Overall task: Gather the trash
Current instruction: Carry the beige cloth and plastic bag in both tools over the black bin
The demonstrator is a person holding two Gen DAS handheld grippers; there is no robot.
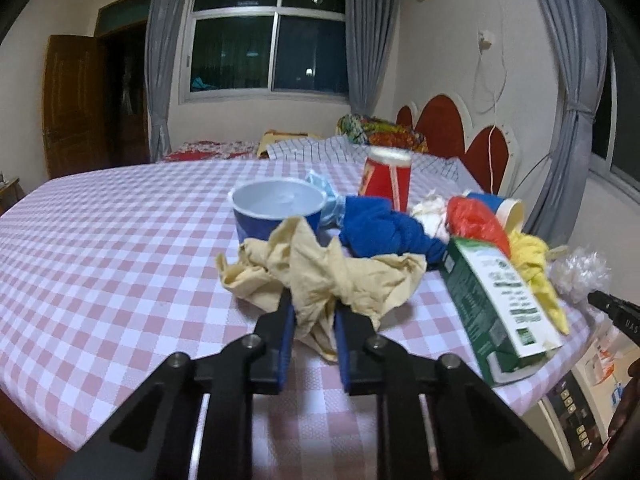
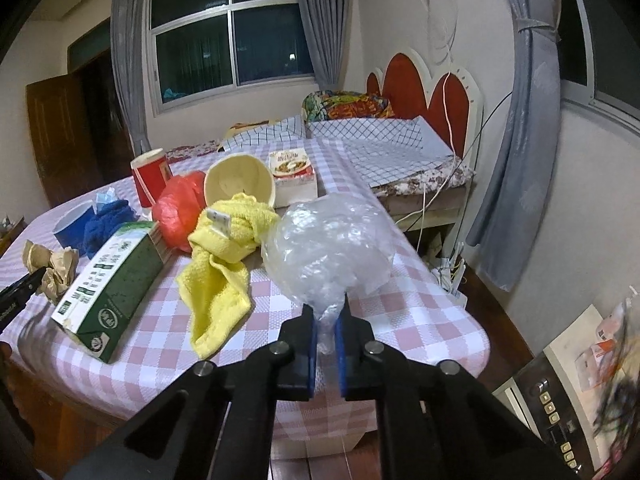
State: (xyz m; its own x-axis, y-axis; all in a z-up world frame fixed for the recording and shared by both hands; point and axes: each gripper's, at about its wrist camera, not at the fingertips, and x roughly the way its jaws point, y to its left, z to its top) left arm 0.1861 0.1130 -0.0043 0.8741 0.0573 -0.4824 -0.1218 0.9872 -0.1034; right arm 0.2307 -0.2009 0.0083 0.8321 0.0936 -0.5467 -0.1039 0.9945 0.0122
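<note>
My left gripper [image 1: 314,304] is shut on a crumpled tan paper [image 1: 320,272] just above the pink checked tablecloth [image 1: 120,248]; the paper also shows in the right wrist view [image 2: 52,266]. My right gripper [image 2: 326,312] is shut on a clear crumpled plastic bag [image 2: 332,240], held over the table's right edge; the bag also shows in the left wrist view [image 1: 580,272]. The left gripper's tip [image 2: 24,286] shows at the right view's left edge.
On the table lie a green carton [image 2: 112,280], a yellow cloth [image 2: 224,256], a red plastic bag [image 2: 178,208], a blue cloth [image 1: 380,228], a blue paper bowl [image 1: 276,208], a red cup [image 1: 386,178], a tipped cream cup [image 2: 240,180] and a food box [image 2: 294,176]. A bed stands behind.
</note>
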